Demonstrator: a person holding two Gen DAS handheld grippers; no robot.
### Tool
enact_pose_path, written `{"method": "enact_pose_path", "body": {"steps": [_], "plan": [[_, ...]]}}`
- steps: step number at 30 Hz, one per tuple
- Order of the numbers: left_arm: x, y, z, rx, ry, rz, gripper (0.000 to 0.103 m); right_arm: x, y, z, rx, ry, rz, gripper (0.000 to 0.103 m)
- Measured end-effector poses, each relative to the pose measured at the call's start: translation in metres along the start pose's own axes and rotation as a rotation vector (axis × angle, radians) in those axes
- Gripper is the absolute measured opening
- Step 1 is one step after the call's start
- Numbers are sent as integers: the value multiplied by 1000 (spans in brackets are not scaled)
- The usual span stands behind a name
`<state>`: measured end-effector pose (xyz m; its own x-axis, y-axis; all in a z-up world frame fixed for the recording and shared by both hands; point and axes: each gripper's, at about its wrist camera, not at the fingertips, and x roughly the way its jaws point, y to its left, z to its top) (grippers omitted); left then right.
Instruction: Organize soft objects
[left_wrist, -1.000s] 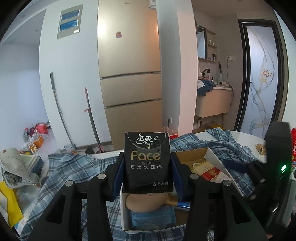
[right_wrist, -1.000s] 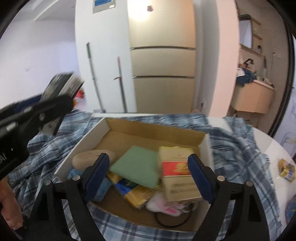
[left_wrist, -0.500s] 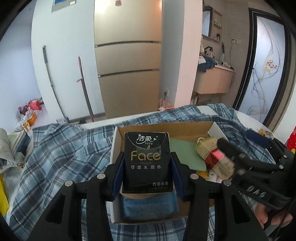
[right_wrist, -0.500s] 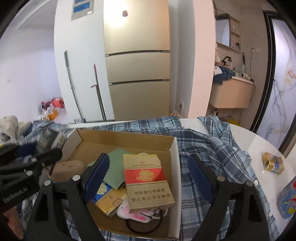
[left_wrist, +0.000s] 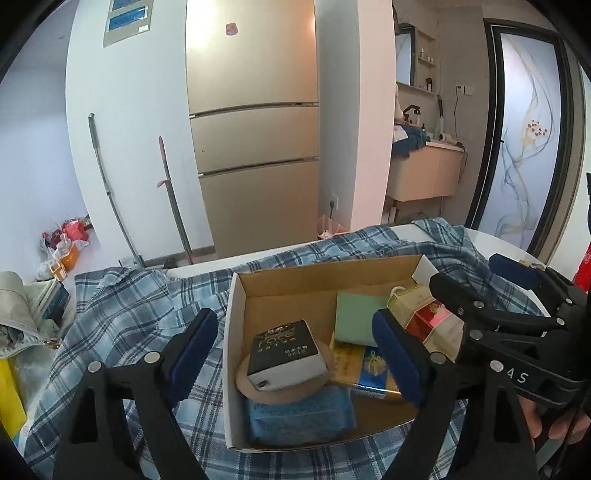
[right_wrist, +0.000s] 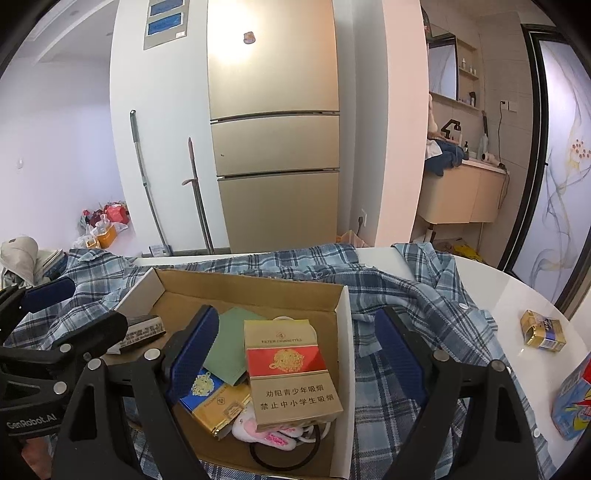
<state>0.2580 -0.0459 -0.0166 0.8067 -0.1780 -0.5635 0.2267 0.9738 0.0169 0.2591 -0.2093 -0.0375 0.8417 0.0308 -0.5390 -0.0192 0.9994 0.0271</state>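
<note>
My left gripper (left_wrist: 295, 354) stands wide open with nothing between its blue pads (left_wrist: 192, 350); it hovers over the near left part of the cardboard box (left_wrist: 288, 284). The black tissue pack (left_wrist: 286, 354) lies tilted inside the box, resting on a round tan pad (left_wrist: 258, 384), clear of both fingers. Just near of that pad lies a blue soft packet (left_wrist: 299, 417), against the box's near wall.

My right gripper (right_wrist: 295, 354) is also wide open and holds nothing. In its view its left pad sits over the box interior, while its right pad sits outside the box's right wall, over the plaid shirt (right_wrist: 406, 295).

Box contents, right wrist view:
1. A red and gold cigarette carton (right_wrist: 291, 373) between the pads, leaning, not touched by either pad.
2. A green flat piece (right_wrist: 229, 347) left of and partly under the carton.
3. A blue and gold pack (right_wrist: 210, 398) near of the green piece.
4. A pink and white soft item (right_wrist: 258, 434) and a black ring (right_wrist: 280, 458) at the near end.

The box sits on the plaid shirt, spread over the white desk (right_wrist: 498, 295). Another gold and blue pack (right_wrist: 543, 330) lies on the bare desk, well to the right of the box.
</note>
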Motion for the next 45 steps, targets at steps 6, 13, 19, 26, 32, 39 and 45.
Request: {"method": "enact_pose_path", "body": {"steps": [6,13,19,26,32,39,45], "plan": [[-21,7,4,-15,-62,17,87,-10,2,3,-13,-37,7,86],[-81,10,11,-92,-162,46,87,-50,1,15,-21,-171,-6,86],[-157,-2,3,-43,-333,120,87,-100,-6,23,-26,-269,17,86],[-213,-15,-6,-49,-432,116,87,-165,-9,21,-44,-377,66,92],[-253,-26,-22,-22,-543,171,103,-204,-9,10,-53,-462,81,102],[-275,-22,-30,-49,-575,149,103,-229,-15,1,-52,-502,107,103],[-277,-27,-43,-32,-609,173,103,-233,-16,-14,-63,-544,96,103]]}}
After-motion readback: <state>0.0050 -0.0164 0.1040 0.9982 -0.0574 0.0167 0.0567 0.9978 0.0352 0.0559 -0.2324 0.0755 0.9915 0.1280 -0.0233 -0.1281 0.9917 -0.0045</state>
